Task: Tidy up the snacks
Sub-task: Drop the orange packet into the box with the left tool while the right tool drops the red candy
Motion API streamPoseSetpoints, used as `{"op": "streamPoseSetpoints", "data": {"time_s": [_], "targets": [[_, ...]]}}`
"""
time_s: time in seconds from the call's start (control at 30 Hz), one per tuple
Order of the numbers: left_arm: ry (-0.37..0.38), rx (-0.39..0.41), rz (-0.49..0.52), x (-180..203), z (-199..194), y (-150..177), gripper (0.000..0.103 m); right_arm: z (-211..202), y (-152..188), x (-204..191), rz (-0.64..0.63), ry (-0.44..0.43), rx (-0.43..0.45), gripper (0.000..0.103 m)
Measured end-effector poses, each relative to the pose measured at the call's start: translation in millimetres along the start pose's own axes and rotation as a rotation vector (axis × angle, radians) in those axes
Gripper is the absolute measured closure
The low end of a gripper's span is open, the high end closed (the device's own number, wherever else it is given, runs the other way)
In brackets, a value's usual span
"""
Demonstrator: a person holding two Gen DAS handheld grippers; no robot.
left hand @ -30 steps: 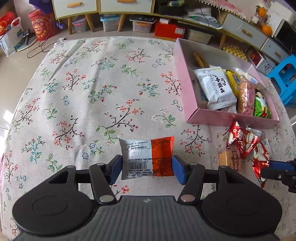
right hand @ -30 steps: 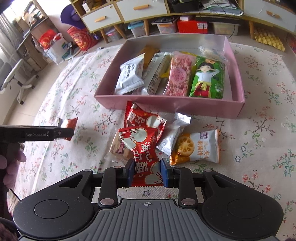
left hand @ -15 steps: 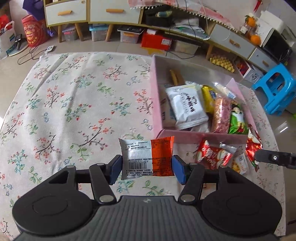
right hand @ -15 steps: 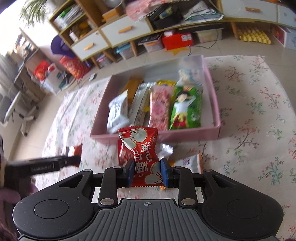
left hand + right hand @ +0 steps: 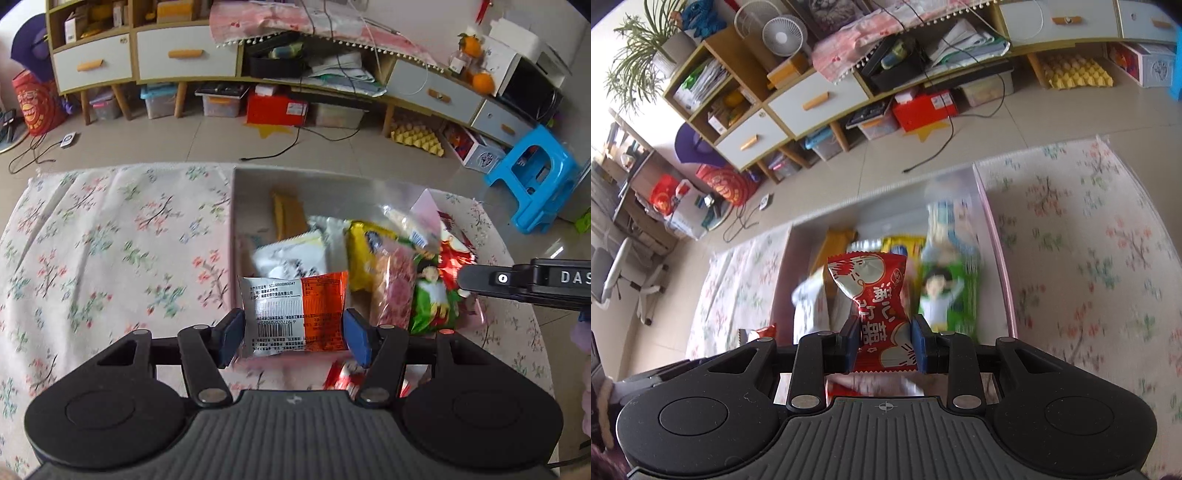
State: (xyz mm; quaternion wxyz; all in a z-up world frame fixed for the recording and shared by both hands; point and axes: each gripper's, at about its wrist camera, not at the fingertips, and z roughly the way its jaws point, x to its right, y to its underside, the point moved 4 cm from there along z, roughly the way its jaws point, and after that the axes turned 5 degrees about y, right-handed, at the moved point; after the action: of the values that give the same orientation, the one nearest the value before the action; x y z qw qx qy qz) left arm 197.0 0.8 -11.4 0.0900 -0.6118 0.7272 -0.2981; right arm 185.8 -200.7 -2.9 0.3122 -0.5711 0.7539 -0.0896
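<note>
My left gripper [image 5: 293, 338] is shut on a silver-and-orange snack packet [image 5: 291, 317], held up over the near left corner of the pink box [image 5: 232, 221]. Inside the box lie a white packet [image 5: 291, 254], a yellow packet [image 5: 364, 251], a pink bar [image 5: 395, 288] and a green packet [image 5: 432, 299]. My right gripper [image 5: 884, 347] is shut on a red snack packet [image 5: 875, 295] above the near part of the pink box [image 5: 997, 251]. The green packet [image 5: 945, 291] shows blurred behind it. In the left wrist view the right gripper [image 5: 480, 282] comes in from the right.
The box stands on a floral tablecloth [image 5: 110, 240] with free room to its left. Loose red packets [image 5: 343, 376] lie just in front of the box. Beyond the table are low cabinets [image 5: 184, 55], floor cables and a blue stool [image 5: 532, 177].
Both grippers have carried their packets up and forward, from the cloth in front of the box to above its near edge. The right gripper has rolled. Neither grip has altered.
</note>
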Motion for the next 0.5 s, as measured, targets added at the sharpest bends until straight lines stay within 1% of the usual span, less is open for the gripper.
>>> {"op": "streamPoseSetpoints", "data": {"time_s": [0.13,0.27,0.5], "targets": [[0.012,0.017,0.035,9.8,13.9,-15.2,0.048,12.3,-16.0,7.4,0.003,0.012,0.024,0.075],[0.020,0.025,0.058,16.0,30.4,-28.3,0.048,29.7,-28.9,15.0,0.023,-0.003,0.022,0.075],[0.018,0.027,0.093,19.9,51.9,-40.5,0.048,50.5,-44.3,17.8,0.023,-0.011,0.027,0.075]]}}
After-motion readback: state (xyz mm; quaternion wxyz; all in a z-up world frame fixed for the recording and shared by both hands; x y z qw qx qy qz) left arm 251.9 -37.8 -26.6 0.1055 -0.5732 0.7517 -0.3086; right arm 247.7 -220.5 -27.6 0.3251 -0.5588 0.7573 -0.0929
